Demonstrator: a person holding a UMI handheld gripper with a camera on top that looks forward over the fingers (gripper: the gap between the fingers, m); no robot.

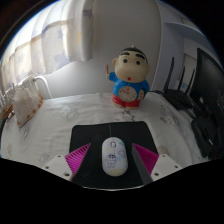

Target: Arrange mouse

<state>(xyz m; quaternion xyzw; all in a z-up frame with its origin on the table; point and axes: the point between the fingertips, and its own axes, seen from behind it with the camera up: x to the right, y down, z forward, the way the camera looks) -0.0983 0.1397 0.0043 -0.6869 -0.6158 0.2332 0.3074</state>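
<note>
The gripper (pixel 112 160) is held level, pointing forward. Its two fingers are spread wide apart. Pink pads (pixel 78 156) face inward.

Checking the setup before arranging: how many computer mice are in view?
1: the white mouse lies on the black mouse pad, between the open gripper fingers. Others may be hidden.

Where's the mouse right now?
In the gripper view, the white mouse lies on the black mouse pad, between the open claw fingers with a gap at each side; the cartoon figurine stands beyond it.
</note>
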